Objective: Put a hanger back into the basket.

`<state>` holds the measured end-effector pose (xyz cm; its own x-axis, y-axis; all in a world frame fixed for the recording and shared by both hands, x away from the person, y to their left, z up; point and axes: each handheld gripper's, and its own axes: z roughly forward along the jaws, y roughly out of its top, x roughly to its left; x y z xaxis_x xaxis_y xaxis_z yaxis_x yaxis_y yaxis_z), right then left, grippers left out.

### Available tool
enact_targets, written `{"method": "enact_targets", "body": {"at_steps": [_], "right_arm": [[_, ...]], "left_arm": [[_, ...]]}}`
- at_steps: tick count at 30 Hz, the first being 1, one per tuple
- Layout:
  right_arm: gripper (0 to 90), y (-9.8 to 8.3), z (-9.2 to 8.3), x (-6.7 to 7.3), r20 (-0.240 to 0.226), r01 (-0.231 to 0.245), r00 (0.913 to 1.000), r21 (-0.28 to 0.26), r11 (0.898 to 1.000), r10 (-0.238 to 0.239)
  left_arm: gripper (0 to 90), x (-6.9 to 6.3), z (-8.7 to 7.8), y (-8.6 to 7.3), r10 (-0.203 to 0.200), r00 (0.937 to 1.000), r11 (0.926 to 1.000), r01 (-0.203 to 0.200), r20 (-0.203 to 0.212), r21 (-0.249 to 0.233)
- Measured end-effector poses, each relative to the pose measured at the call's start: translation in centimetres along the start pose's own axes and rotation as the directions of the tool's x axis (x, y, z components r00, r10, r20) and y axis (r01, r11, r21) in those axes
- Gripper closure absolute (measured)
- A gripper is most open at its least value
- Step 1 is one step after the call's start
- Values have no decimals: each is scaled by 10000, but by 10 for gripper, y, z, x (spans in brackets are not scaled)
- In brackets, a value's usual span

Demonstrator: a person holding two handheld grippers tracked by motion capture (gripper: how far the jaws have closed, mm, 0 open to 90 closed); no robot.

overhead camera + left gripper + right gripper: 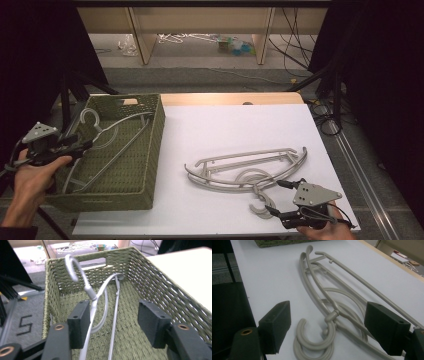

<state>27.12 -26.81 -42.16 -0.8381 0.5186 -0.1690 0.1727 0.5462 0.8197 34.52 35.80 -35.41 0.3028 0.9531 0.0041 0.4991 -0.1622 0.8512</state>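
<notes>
Hangers: one lies in the green woven basket at bench left, two stacked on the white bench at right. Left claw is wide open over the basket, one pad beside the hanger's arm, holding nothing. Right claw is wide open too, straddling the stacked hooks. We'd judge the next grab is there: close on the neck above the hooks, lift level so both come clear. Bench edge is close behind the right hand; open room lies between hangers and basket wall.
</notes>
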Motion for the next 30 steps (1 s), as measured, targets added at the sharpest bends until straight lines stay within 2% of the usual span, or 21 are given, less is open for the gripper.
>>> {"method": "enact_targets", "body": {"at_steps": [2, 4, 5, 6, 7, 9, 10, 13, 15, 16, 18, 19, 20, 21, 22, 23, 24, 25, 26, 28, 30], "right_arm": [[222, 0, 0, 0, 2, -21, 10000, 10, 10000, 21], [222, 0, 0, 0, 24, -15, 10000, -53, 10000, 15], [222, 0, 0, 0, 32, 7, 10000, -68, 10000, -7], [222, 0, -1, 0, 42, -9, 10000, -81, 10000, 9], [221, 0, -1, 0, 58, -20, 10000, -90, 10000, 20], [221, 0, -1, 0, 67, -38, 10000, -98, 9999, 39], [218, -1, 0, 0, 81, -47, 10000, -104, 9999, 48], [216, -2, -1, -1, 59, -125, 9999, -132, 9998, 126], [211, -2, -1, -2, 94, -202, 9997, -175, 9996, 204], [210, -3, 0, -3, 178, -215, 9996, -281, 9994, 220], [193, -5, 1, -4, 256, -288, 9992, -336, 9990, 296], [192, -6, 0, -5, 228, -375, 9990, -332, 9987, 383], [189, -7, 0, -6, 238, -359, 9990, -405, 9985, 369], [182, -7, 1, -7, 326, -476, 9982, -611, 9970, 497], [179, -8, 0, -8, 312, -568, 9978, -592, 9966, 587], [175, -8, 0, -9, 368, -591, 9974, -664, 9960, 616], [173, -9, 0, -10, 358, -641, 9971, -731, 9953, 668], [173, -9, 0, -10, 358, -641, 9971, -731, 9953, 668], [171, -9, -1, -11, 386, -711, 9965, -883, 9936, 747], [171, -9, -1, -12, 466, -790, 9953, -1103, 9908, 845], [172, -9, -2, -13, 546, -932, 9934, -1257, 9877, 1006]], "left_arm": [[454, -4, 1, -1, 402, 9992, 9987, -401, -39, 304], [462, -6, 2, -3, 349, 9994, 9990, -351, 86, 280], [463, -12, 2, -6, 94, 9986, 9999, -101, 518, 129], [461, -19, 1, -9, 43, 9975, 10000, -41, 698, -29], [449, -23, 0, -9, 299, 9962, 9995, -295, 816, -66], [419, -36, -4, -12, 293, 9936, 9989, -252, 1087, -385], [403, -44, -8, -14, 418, 9907, 9980, -354, 1294, -517], [363, -74, -14, -19, 683, 9823, 9918, -480, 1743, -1186], [338, -96, -17, -22, 844, 9716, 9883, -533, 2209, -1432], [324, -108, -16, -24, 1234, 9601, 9818, -812, 2511, -1717], [302, -126, -15, -28, 1228, 9496, 9807, -714, 2885, -1823], [291, -135, -14, -29, 1368, 9424, 9777, -788, 3052, -1949], [281, -135, -14, -29, 1368, 9424, 9777, -788, 3052, -1949], [252, -146, -12, -32, 1196, 9346, 9791, -550, 3351, -1958], [224, -159, -9, -34, 1304, 9231, 9775, -588, 3617, -2024], [219, -164, -8, -35, 1457, 9134, 9755, -687, 3800, -2088], [221, -169, -7, -37, 1493, 9078, 9752, -696, 3920, -2103], [221, -169, -7, -37, 1493, 9078, 9752, -696, 3920, -2103], [215, -176, -4, -41, 1564, 9062, 9736, -745, 3929, -2158], [208, -182, 1, -47, 1737, 9006, 9690, -842, 3984, -2321], [206, -186, 5, -52, 1703, 9070, 9693, -839, 3852, -2310]]}}
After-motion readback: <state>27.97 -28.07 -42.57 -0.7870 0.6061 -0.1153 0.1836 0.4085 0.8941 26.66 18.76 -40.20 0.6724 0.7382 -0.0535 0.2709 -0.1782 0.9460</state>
